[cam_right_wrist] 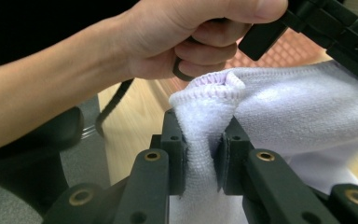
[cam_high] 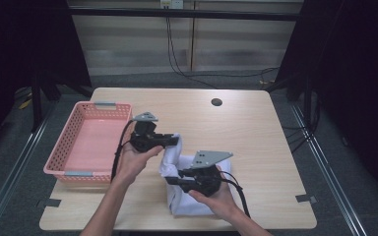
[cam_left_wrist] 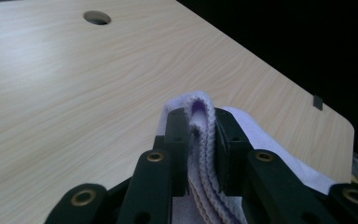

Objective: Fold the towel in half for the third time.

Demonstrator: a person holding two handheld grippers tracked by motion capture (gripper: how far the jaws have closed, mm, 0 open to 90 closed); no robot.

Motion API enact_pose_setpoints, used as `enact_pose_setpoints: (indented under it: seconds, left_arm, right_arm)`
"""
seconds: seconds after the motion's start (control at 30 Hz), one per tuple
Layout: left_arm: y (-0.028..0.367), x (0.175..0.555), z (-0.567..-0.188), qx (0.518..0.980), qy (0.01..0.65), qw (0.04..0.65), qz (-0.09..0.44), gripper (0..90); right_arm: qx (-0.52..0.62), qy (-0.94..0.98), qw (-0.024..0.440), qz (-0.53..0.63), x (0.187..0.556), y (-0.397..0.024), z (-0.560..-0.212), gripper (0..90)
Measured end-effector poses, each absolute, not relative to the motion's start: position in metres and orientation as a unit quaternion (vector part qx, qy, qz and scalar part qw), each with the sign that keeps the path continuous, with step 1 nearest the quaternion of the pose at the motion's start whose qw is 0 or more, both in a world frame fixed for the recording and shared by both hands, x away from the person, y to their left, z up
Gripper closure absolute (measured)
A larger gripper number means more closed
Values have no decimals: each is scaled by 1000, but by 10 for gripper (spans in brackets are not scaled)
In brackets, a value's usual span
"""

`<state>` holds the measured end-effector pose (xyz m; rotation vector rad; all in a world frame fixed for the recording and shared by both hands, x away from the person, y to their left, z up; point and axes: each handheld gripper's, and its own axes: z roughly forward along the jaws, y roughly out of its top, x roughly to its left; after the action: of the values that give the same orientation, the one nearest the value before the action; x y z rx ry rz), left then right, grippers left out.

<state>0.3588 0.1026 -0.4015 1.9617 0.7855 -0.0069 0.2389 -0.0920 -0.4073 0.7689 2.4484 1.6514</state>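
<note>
Both pinch the white towel [cam_high: 189,184], which lies low and centre on the desk [cam_high: 256,132]: the left hand-held gripper [cam_high: 173,140] clamps its upper hem, the right hand-held gripper [cam_high: 173,180] a bunched edge. The risk, I judge, is slippage: each bite is shallow, so uneven pulling could tug the fabric free before it reaches the pink basket [cam_high: 89,142].

The high view looks forward and down from above the person's side, taking in the whole table [cam_high: 256,128]. Each claw view sits close behind its own black jaws, looking along them. All three views share the white towel [cam_high: 174,157] [cam_left_wrist: 200,105] [cam_right_wrist: 279,93]; the right claw view also faces the left hand [cam_right_wrist: 200,37].
</note>
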Motion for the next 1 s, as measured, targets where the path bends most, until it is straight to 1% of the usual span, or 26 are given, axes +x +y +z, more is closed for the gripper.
enact_pose_setpoints:
  seconds: [0.03, 0.1, 0.17, 0.23, 0.27, 0.3, 0.37, 0.47, 0.63, 0.7, 0.73, 0.8, 0.87, 0.93, 0.97, 1.0]
  left_arm:
    - [103, 359, -401, 808, 324, 492, -3, 771]
    - [82, 360, -410, 817, 317, 482, -9, 770]
    - [69, 363, -416, 819, 316, 479, -15, 768]
    - [61, 364, -420, 823, 313, 474, -18, 766]
    - [51, 364, -426, 823, 312, 473, -27, 760]
    - [51, 364, -426, 823, 312, 473, -27, 759]
    - [43, 365, -431, 827, 311, 467, -28, 752]
    - [25, 363, -445, 831, 308, 460, -48, 743]
    - [7, 358, -455, 838, 303, 449, -59, 731]
    - [-5, 358, -461, 841, 302, 445, -69, 732]
    - [-15, 359, -465, 844, 306, 436, -66, 727]
    - [-20, 358, -467, 843, 305, 439, -68, 723]
    - [-27, 358, -468, 842, 304, 441, -69, 717]
    - [-34, 358, -467, 848, 293, 437, -68, 700]
    - [-34, 358, -467, 848, 293, 437, -68, 696]
    - [-36, 359, -465, 841, 288, 453, -73, 677]
  right_arm:
    - [252, 801, 45, 541, 239, -92, -407, 761]
    - [259, 806, 49, 529, 235, -108, -415, 759]
    - [279, 800, 43, 530, 233, -124, -424, 759]
    - [291, 800, 42, 523, 232, -132, -429, 756]
    - [301, 798, 40, 521, 230, -140, -433, 752]
    - [301, 798, 40, 521, 230, -140, -433, 752]
    - [310, 798, 43, 516, 226, -148, -438, 741]
    - [328, 798, 38, 504, 219, -166, -447, 702]
    - [343, 802, 28, 489, 209, -183, -457, 681]
    - [348, 804, 23, 481, 204, -192, -461, 635]
    - [368, 802, 10, 471, 201, -200, -464, 577]
    - [373, 802, 10, 466, 199, -204, -467, 569]
    - [386, 802, 14, 455, 196, -213, -471, 516]
    - [400, 799, 14, 449, 195, -224, -472, 426]
    - [400, 799, 14, 449, 195, -224, -472, 426]
    - [414, 791, 21, 449, 193, -230, -471, 355]
